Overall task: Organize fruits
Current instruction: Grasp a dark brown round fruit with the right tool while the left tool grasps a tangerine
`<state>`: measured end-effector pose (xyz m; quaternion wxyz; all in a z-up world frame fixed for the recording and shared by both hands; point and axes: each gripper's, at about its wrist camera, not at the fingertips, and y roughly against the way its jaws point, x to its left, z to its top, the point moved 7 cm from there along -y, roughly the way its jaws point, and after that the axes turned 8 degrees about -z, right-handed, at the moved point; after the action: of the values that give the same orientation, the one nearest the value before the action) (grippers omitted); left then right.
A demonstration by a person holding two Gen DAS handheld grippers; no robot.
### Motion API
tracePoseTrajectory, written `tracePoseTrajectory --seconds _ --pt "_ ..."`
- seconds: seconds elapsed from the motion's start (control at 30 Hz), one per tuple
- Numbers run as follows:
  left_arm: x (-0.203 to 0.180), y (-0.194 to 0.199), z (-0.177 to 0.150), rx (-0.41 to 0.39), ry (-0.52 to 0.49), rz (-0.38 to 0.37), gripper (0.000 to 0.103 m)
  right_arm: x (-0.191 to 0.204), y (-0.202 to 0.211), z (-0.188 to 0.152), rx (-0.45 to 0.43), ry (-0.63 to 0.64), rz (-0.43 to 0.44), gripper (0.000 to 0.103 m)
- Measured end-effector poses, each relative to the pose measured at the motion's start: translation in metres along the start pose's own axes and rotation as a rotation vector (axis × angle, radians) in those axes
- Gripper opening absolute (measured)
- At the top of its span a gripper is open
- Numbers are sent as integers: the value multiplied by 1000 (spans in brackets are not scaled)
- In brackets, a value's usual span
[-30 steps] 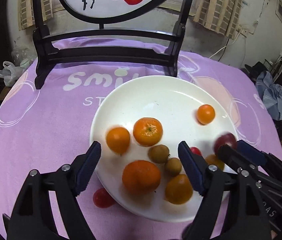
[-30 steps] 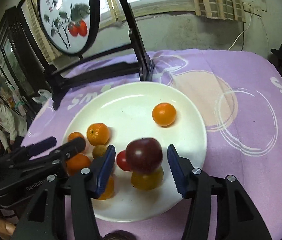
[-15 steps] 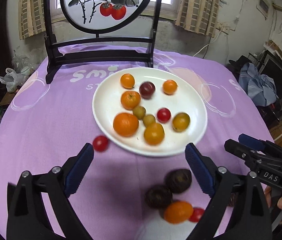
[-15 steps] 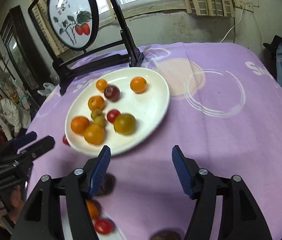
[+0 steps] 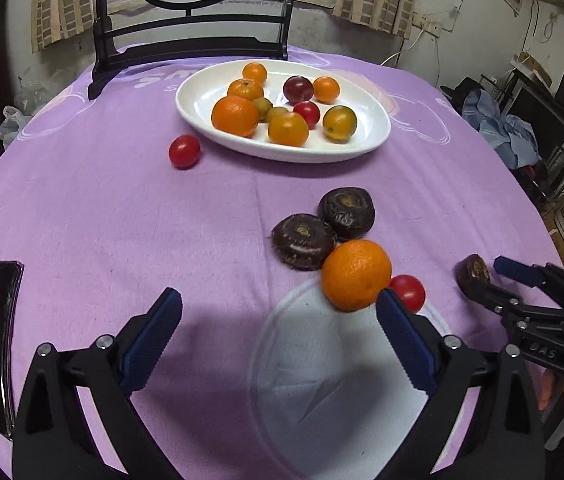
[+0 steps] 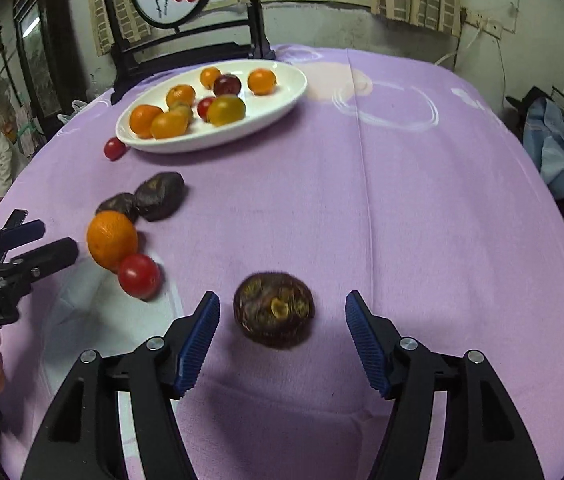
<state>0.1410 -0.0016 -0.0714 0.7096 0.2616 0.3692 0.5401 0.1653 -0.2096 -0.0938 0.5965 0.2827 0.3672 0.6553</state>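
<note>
My left gripper (image 5: 278, 328) hangs over the purple tablecloth (image 5: 122, 208) with its jaws spread very wide and opening a touch more, nothing between them. My right gripper (image 6: 280, 330) stands about half open and empty; a dark brown fruit (image 6: 274, 310) lies on the cloth between its blue pads (image 6: 198, 340), clear of both.

Just past my left fingertips I see an orange (image 5: 356, 274) touching a small red tomato (image 5: 408, 292), and two more dark fruits (image 5: 324, 228) side by side right behind the orange. Further out, a lone red tomato (image 5: 184, 151) sits on the cloth just beside the white plate (image 5: 198, 100). The plate holds oranges, a dark red plum (image 5: 298, 89), a red tomato and some small greenish fruits. Behind it stands a black wooden stand (image 5: 190, 46) with a round painted panel.
</note>
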Motion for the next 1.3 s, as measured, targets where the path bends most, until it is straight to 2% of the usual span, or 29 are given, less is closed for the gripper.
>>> tracePoseTrajectory --seconds 0.13,0.17,0.2,0.23,0.33,0.53,0.73,1.0,1.13,1.23,1.3 --pt "4 -1 -5 -7 -5 -11 96 3 -9 -1 -6 -16 -25 67" --pt "5 -4 -8 -1 -14 -6 96 5 -9 0 -18 -12 -32 60" --pt "6 -7 -9 11 -19 -2 96 7 -8 1 -28 -15 -21 48" --pt "6 -9 -10 23 -18 -3 96 8 -7 2 -32 -16 -25 43" --pt "5 -11 -12 31 -5 -34 96 14 0 2 -55 -9 -29 43" --pt "-1 -13 -14 50 -11 -51 96 36 20 1 -99 -6 80 43" --pt "-17 -17 -23 89 -32 -60 96 27 18 -4 -85 -19 92 43" --pt "-28 -29 -26 118 -92 2 95 11 20 -6 -63 -83 123 43" --pt "-31 -35 -19 124 -135 56 84 15 27 -6 -78 -67 143 43" --pt "-31 -38 -8 130 -122 61 67 18 28 -6 -77 -57 152 43" --pt "-33 -41 -4 142 -118 59 65 19 29 -6 -76 -53 153 43"
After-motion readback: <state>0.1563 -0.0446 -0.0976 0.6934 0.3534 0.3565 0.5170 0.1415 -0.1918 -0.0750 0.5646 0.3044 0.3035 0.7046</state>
